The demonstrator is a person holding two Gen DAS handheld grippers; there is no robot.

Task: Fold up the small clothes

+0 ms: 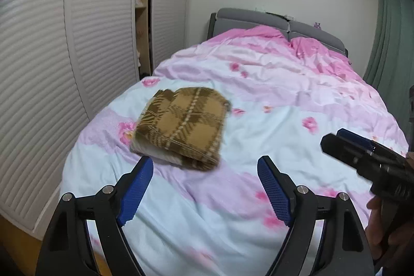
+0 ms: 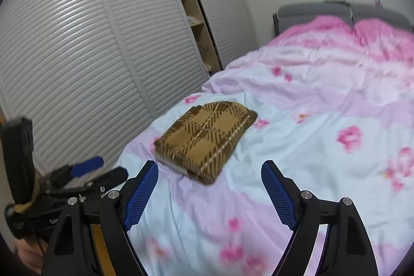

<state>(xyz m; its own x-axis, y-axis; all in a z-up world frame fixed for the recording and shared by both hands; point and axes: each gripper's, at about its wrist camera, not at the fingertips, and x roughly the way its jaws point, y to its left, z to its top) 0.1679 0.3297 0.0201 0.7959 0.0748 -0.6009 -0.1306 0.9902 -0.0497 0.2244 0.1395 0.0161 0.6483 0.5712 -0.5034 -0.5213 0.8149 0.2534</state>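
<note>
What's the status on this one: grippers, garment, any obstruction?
Left gripper open, empty. Right gripper open, empty. Brown plaid garment folded, lying on the duvet, clear of both. Nothing in the way.

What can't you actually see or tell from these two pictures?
- Underside of the folded cloth and what garment it is: both views, hidden by its own folds.
- Shelf contents: too small, half behind the doors.
- Right gripper: left view, cut off by the edge.
- Left gripper: right view, blurred.

A pink floral duvet [image 1: 258, 100] covers the bed beside white louvred wardrobe doors [image 1: 51, 56].
</note>
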